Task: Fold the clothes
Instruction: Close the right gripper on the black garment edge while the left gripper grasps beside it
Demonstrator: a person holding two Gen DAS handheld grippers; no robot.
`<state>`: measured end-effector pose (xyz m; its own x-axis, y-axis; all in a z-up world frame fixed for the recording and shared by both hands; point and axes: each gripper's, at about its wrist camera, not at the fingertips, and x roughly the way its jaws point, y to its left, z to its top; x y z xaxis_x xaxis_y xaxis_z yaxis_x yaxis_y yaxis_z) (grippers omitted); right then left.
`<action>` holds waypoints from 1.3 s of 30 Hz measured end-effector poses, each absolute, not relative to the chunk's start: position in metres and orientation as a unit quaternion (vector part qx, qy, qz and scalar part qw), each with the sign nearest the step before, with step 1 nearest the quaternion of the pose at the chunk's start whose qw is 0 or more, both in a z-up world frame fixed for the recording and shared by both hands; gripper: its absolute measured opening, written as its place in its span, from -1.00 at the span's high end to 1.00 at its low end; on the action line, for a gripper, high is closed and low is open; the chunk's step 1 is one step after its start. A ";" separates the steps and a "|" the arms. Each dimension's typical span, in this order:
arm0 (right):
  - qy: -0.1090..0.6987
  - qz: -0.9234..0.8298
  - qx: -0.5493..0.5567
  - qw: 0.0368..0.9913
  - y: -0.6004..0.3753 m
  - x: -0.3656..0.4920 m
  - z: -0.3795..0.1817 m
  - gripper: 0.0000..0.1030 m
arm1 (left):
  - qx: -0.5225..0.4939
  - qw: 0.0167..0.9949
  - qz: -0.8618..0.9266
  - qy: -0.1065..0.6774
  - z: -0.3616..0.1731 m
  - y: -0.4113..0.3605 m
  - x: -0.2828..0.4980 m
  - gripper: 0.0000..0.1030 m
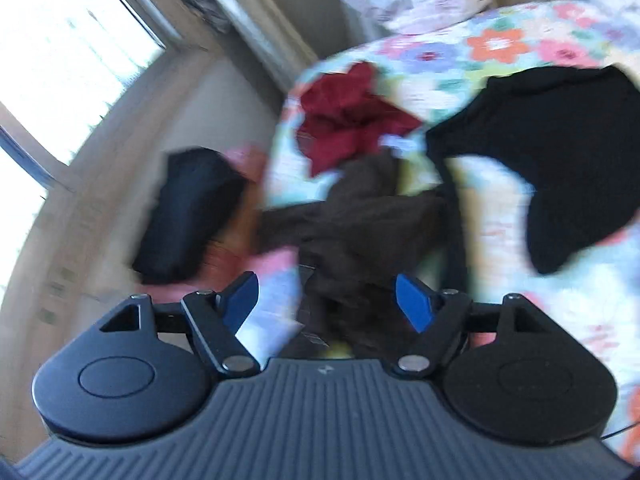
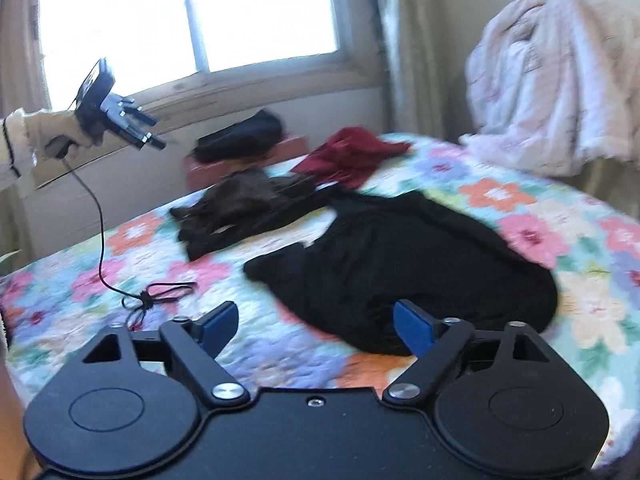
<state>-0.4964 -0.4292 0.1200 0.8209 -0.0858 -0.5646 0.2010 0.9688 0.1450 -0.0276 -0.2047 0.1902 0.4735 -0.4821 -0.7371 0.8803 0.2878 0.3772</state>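
Observation:
Three garments lie on a flowered quilt (image 2: 520, 240). A black garment (image 2: 400, 264) (image 1: 560, 152) is spread in the middle. Beyond it lie a crumpled brown garment (image 2: 236, 204) (image 1: 360, 216) and a red garment (image 2: 352, 156) (image 1: 348, 116). My right gripper (image 2: 316, 314) hovers open just in front of the black garment's near edge, with nothing between its blue pads. My left gripper (image 1: 328, 300) (image 2: 140, 128) is open too. A hand in a pale sleeve holds it high in the air to the left, well above the brown garment and empty. The left wrist view is blurred.
A dark bag (image 2: 240, 136) (image 1: 188, 216) rests on a pink box beside the bed under the window (image 2: 188, 16). A heap of pale bedding (image 2: 552, 92) stands at the back right. The left gripper's black cable (image 2: 156, 296) trails in a coil onto the quilt at the left.

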 end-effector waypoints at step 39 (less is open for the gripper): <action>0.330 -0.013 0.121 0.936 -0.524 -0.394 -0.002 0.24 | 0.102 0.787 -0.460 0.398 -0.032 -0.332 -0.146 0.57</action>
